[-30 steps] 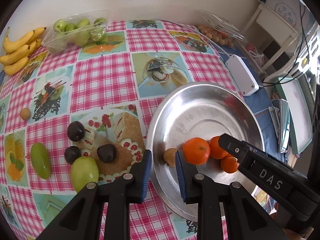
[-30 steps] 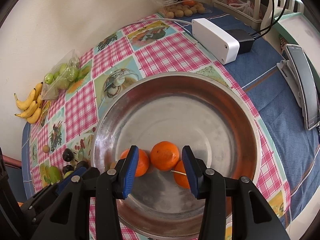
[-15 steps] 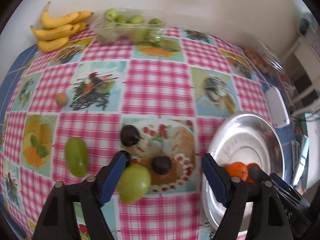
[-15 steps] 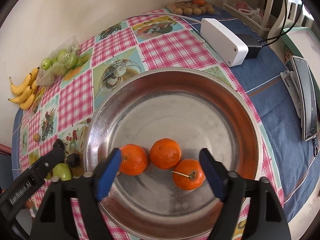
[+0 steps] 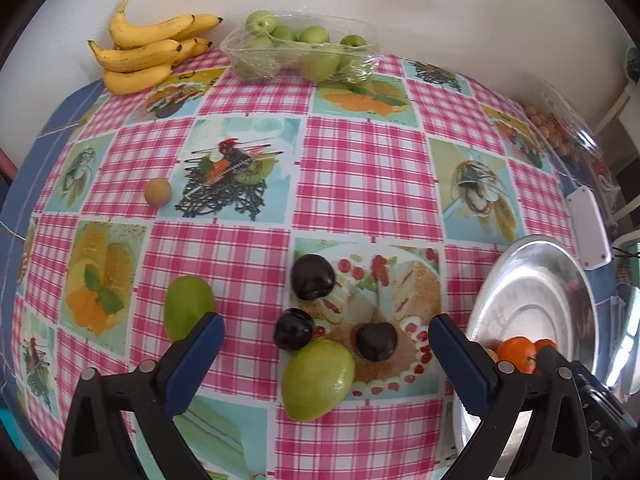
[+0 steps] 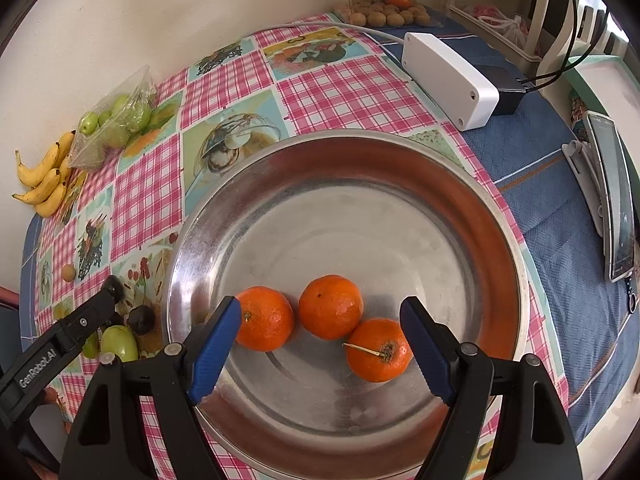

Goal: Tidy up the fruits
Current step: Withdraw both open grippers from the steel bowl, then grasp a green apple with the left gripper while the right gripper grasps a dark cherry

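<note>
— Left wrist view, what was logged?
— Left gripper (image 5: pixel 326 354) stood with jaws spread wide, holding nothing, above the checked tablecloth (image 5: pixel 360 168). Between its fingers lay a green fruit (image 5: pixel 318 380) touching two dark plums (image 5: pixel 293 334) (image 5: pixel 377 341); a third plum (image 5: pixel 312 277) sat just beyond, a second green fruit (image 5: pixel 188 312) off to the left.
— And the right?
— Right gripper (image 6: pixel 320 350) was likewise released and empty, poised over the steel dish (image 6: pixel 500 240). Three oranges (image 6: pixel 265 324) (image 6: pixel 331 306) (image 6: pixel 378 350) rested inside near its front, close together.
— Background?
— Bananas (image 5: pixel 144 52) and bagged green fruits (image 5: pixel 300 54) lay against the wall.
</note>
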